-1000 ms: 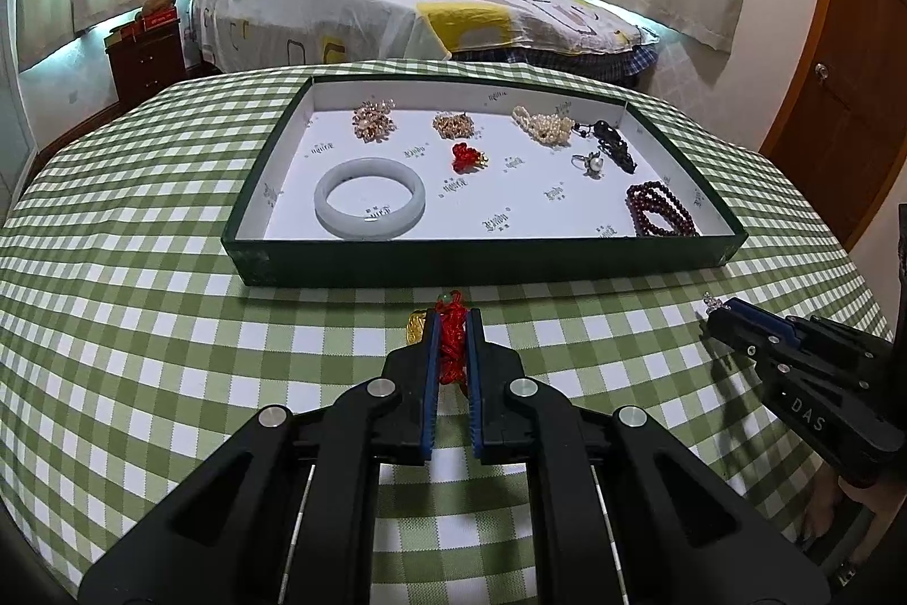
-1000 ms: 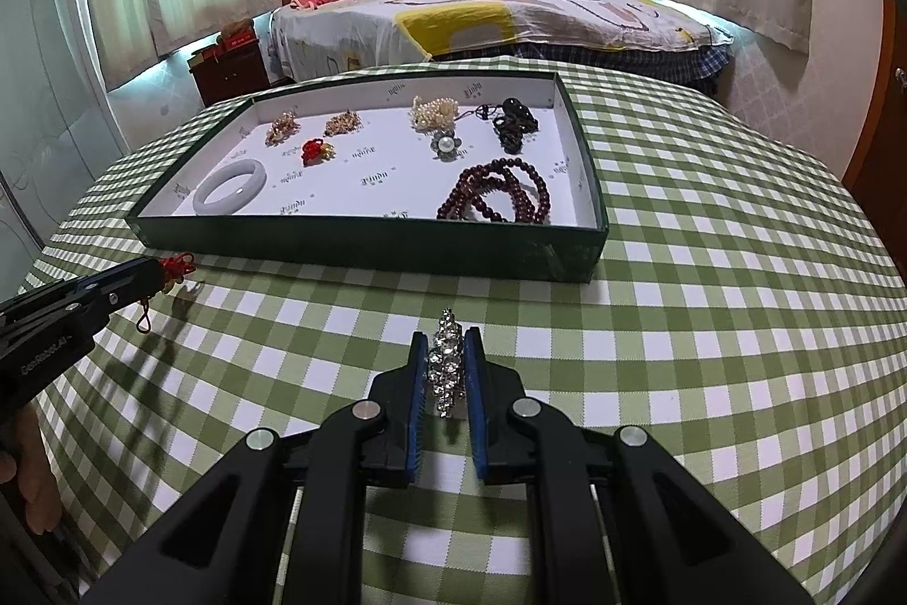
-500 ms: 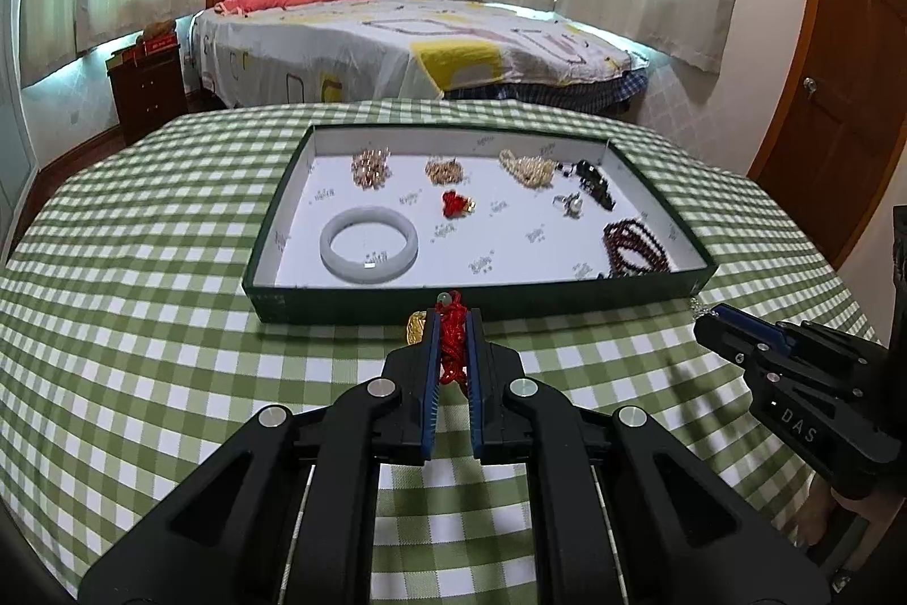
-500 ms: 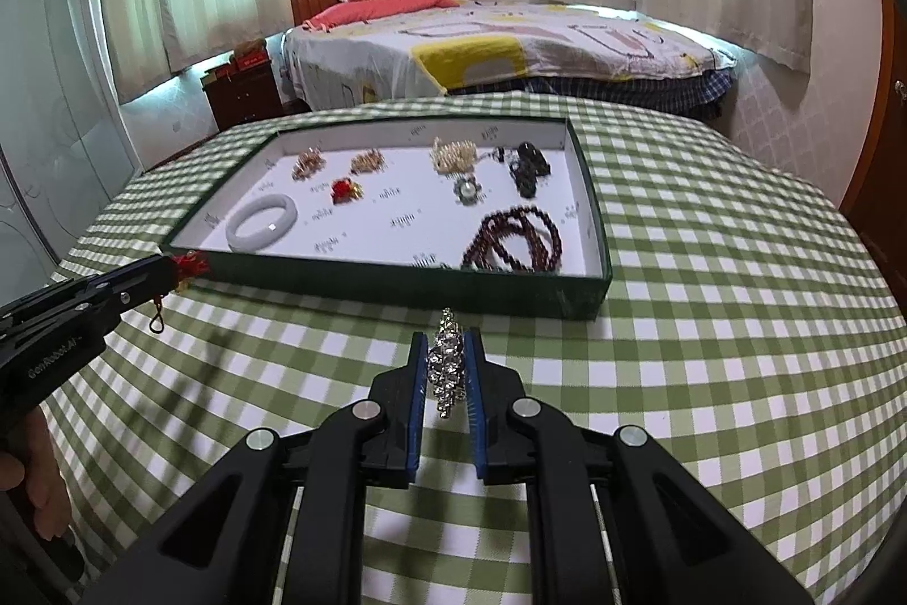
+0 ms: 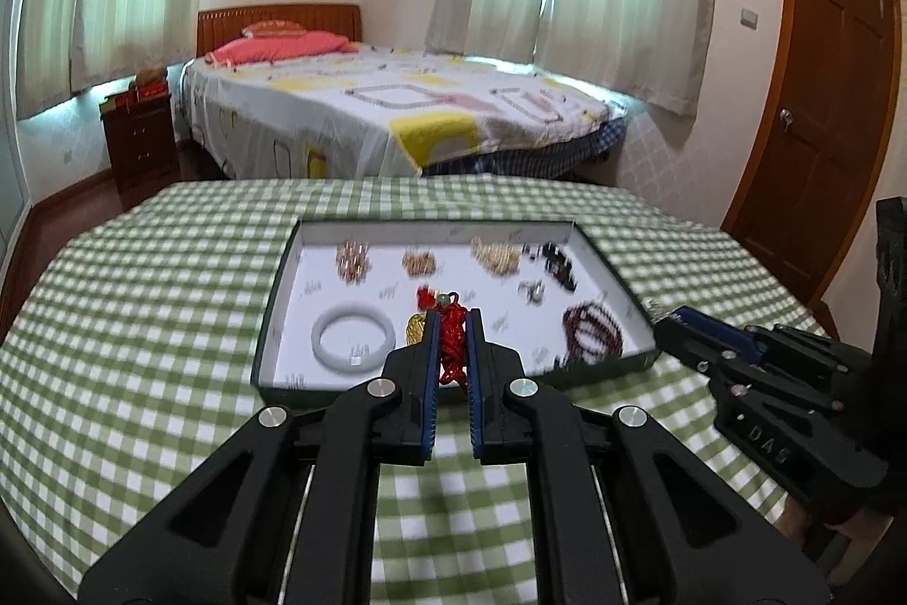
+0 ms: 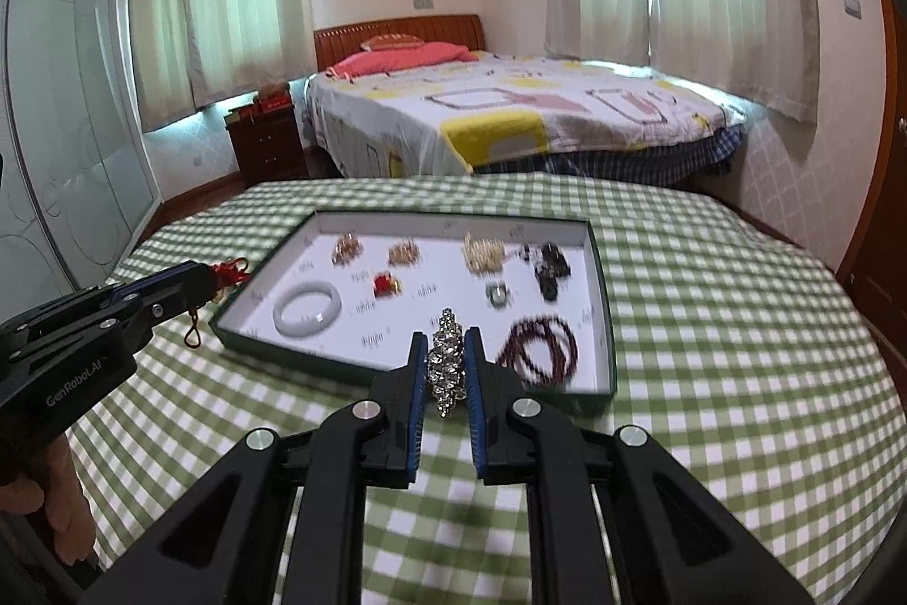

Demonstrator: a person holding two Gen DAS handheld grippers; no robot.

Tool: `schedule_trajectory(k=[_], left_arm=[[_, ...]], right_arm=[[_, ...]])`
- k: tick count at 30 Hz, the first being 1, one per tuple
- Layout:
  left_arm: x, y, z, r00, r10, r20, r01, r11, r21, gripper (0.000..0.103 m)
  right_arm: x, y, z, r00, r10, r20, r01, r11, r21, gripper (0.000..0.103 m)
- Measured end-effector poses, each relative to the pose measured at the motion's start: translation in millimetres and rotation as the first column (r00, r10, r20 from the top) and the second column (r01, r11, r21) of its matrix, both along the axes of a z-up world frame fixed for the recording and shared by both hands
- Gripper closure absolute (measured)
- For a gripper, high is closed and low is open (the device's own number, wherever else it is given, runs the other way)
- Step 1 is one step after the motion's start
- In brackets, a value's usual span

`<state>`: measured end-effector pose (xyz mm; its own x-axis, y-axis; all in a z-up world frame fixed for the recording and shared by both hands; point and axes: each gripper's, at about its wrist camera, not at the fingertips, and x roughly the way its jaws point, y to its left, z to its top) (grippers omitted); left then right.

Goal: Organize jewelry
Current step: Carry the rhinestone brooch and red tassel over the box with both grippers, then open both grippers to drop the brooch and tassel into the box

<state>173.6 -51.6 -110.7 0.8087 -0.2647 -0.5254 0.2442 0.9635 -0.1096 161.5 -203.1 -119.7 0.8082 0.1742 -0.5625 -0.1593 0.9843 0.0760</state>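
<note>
A green-walled tray (image 5: pixel 272 316) with a white floor lies on the checked table; it also shows in the right wrist view (image 6: pixel 605 299). It holds a white jade bangle (image 5: pixel 353 339), dark red beads (image 5: pixel 592 330), pearls, a ring and other small pieces. My left gripper (image 5: pixel 452 321) is shut on a red knotted cord charm (image 5: pixel 450 341) with a gold pendant (image 5: pixel 415 327), held high in front of the tray. My right gripper (image 6: pixel 448 341) is shut on a sparkling crystal bracelet (image 6: pixel 446 361), also raised before the tray.
The green-checked tablecloth (image 5: pixel 142 299) covers a round table. The right gripper (image 5: pixel 765 367) is seen at the right in the left wrist view; the left gripper (image 6: pixel 102 327) is at the left in the right wrist view. A bed, nightstand and door stand beyond.
Both grippers have risen and tilted up, so the tray looks smaller and farther. Each still holds its piece.
</note>
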Motion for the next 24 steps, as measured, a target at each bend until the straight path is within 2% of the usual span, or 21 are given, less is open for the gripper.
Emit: schedule_trajectory(k=[6,9,16,20,24], left_arm=[[21.4,-8.8,24.6,0.997,-0.003,0.074,0.004,1.0,-0.02,0.094],[39.0,-14.9,23.1,0.997,-0.007,0.08,0.009,1.0,-0.016,0.094],[87.5,-31.6,-29.5,0.998,-0.015,-0.053,0.016,1.0,0.021,0.094],[107.8,-37.5,-63.8,0.992,-0.011,-0.128,0.018,0.998,0.054,0.094],[121.8,-38.3,-84.6,0.981,-0.014,-0.194,0.025,0.998,0.053,0.094]], right_arm=[[19.8,7.3,23.0,0.997,0.012,0.07,-0.012,1.0,0.002,0.089],[35.4,10.0,25.6,0.996,0.013,0.09,-0.013,1.0,0.008,0.089],[83.8,13.6,-19.8,1.0,0.026,-0.015,-0.026,1.0,0.013,0.089],[106.1,14.4,-49.8,0.994,0.033,-0.1,-0.033,0.999,0.001,0.089],[118.2,14.9,-67.9,0.987,0.038,-0.155,-0.04,0.999,-0.01,0.089]])
